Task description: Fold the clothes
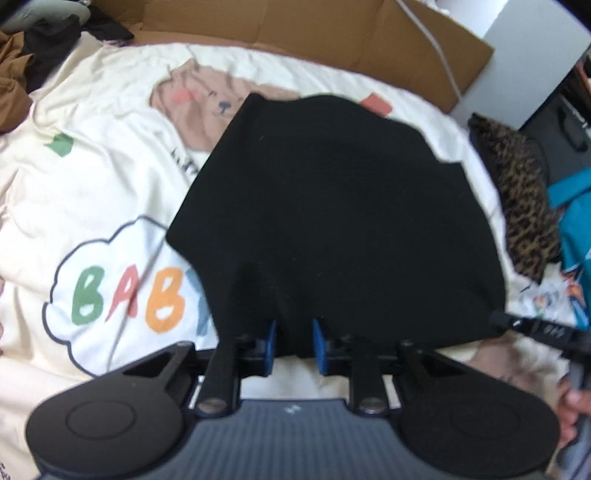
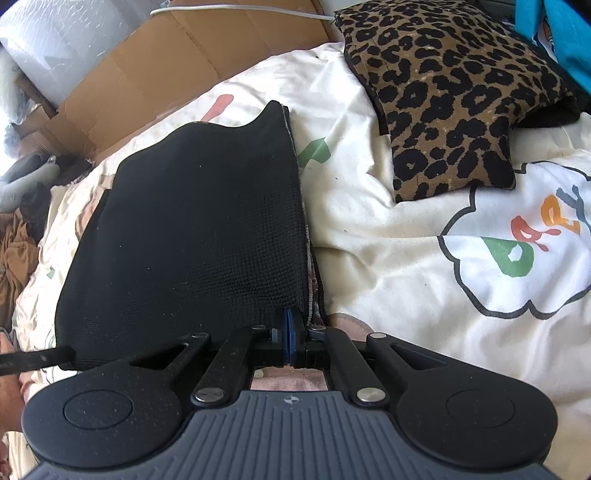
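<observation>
Two grippers (image 1: 294, 345) (image 2: 290, 338) pinch black garment (image 1: 332, 206) (leopard cushion (image 2: 454, 96) near).

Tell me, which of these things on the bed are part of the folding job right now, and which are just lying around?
Part of the job:
- black garment, being folded
- left gripper, around its near edge
- right gripper, pinching its near corner

Just lying about:
- leopard-print cloth
- brown clothing
- cardboard
- teal fabric
- the printed bedcover underneath
</observation>
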